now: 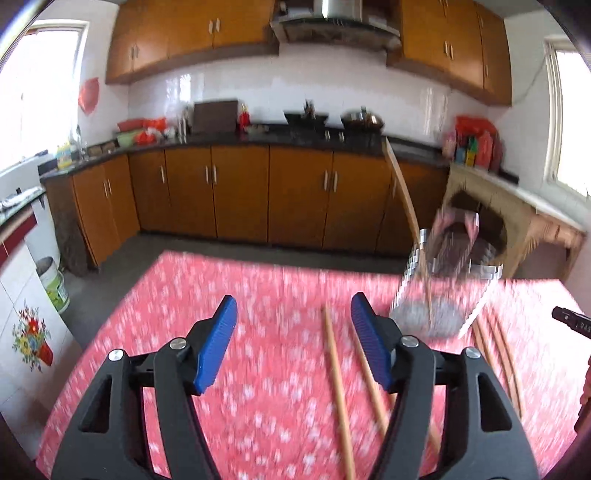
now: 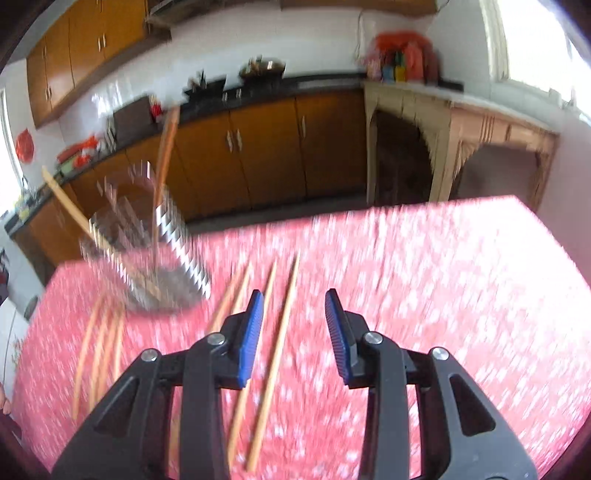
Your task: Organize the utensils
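Left wrist view: left tongs spread wide, holding nothing, hovering over the bench in its red floral cloth. One chopstick lying lengthwise between the blue pads, a second chopstick partly hidden behind the right-hand pad. A metal wire utensil holder standing ahead and to the right, blurred, with a chopstick already leaning out of it. More loose chopsticks just beyond, near the holder's base. Black tip of the right tongs at the far right edge.

To do the pickup well, probably: lower squarely over one stick, close on its middle so it stays level, avoid catching the neighbour, then tip it upright into the holder.

Right wrist view: right tongs likewise well apart and empty. A chopstick running up between the pads, others just left of the left-hand pad, and a loose bundle further left below the holder, which carries two sticks standing at a slant. Much motion blur, so exact count not certain.

Room: a kitchen, orange-brown base cabinets under a dark worktop with a wok, wall cabinets above, white tiled wall, range hood, bright windows on either side, a pale carved side table on the right, grey floor.
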Action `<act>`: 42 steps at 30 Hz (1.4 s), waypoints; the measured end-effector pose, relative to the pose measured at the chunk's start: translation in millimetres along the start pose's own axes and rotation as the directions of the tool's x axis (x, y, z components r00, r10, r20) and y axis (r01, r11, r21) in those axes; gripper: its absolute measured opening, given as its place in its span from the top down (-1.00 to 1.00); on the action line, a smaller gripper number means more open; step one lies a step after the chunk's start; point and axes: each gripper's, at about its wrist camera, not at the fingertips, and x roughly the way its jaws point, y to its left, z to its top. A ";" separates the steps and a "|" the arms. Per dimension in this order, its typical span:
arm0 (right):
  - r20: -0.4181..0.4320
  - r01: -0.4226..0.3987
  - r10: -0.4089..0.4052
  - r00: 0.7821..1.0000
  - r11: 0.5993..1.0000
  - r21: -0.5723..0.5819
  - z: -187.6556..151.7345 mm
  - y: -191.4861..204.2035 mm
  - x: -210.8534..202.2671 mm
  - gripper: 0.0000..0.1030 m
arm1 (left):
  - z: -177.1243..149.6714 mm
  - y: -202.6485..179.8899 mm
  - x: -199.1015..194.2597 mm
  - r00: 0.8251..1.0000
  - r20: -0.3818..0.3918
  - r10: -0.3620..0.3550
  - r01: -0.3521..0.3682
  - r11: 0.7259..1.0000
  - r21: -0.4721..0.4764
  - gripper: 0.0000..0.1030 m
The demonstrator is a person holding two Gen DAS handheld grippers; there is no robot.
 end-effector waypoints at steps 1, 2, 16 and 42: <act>-0.030 -0.003 0.003 1.000 1.000 -0.008 -12.9 2.4 6.7 0.34 | -6.2 -1.3 2.5 1.000 -0.016 -0.007 0.007 1.000 0.006 -0.24; -0.057 -0.011 0.010 0.998 1.000 -0.016 -24.7 5.2 12.3 0.38 | -15.7 -3.6 6.2 0.999 -0.041 -0.016 0.017 1.000 0.020 -0.24; -0.176 -0.027 0.013 0.984 0.996 -0.082 -89.0 27.4 35.9 0.61 | -85.8 -21.4 22.2 0.972 -0.229 -0.058 0.077 0.994 0.078 -0.24; -0.130 0.162 -0.159 0.979 0.987 0.014 -62.0 -37.7 49.4 0.85 | -90.8 -15.4 61.7 0.936 -0.350 0.042 -0.005 0.994 0.106 0.76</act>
